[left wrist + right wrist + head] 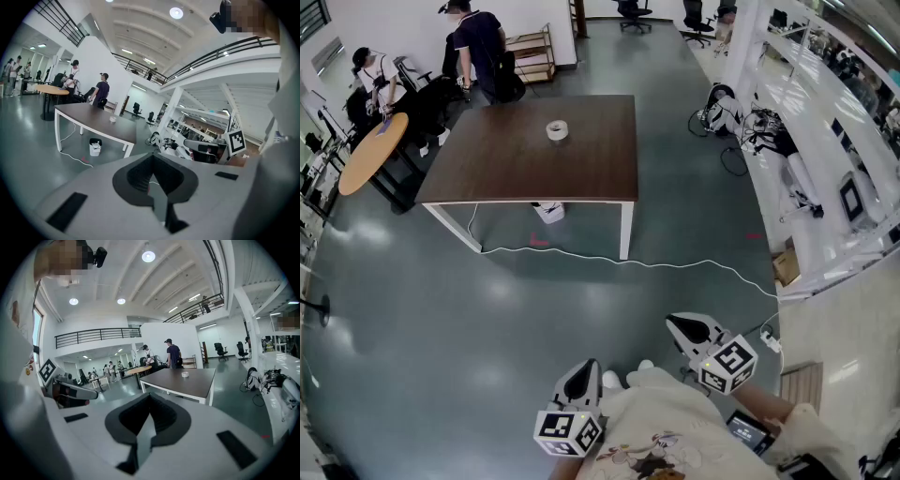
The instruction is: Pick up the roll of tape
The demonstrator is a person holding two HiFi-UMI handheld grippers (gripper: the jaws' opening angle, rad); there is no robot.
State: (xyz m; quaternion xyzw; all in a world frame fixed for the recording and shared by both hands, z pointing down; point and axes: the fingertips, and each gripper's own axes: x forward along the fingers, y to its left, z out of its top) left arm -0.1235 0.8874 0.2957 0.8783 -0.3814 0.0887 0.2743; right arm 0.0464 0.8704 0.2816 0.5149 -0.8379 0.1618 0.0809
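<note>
The roll of tape (pixel 557 129) lies on the far part of the brown table (pixel 487 173), well apart from both grippers. Nearer, the left gripper (pixel 583 371) and the right gripper (pixel 679 323) have their jaws pressed together on nothing.

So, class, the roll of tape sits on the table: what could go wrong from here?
The white cable lies across the floor between the person and the table; a foot could catch it.
The left tongs and right tongs are both shut; unless one opens before reaching the roll of tape, it may just push it.
</note>
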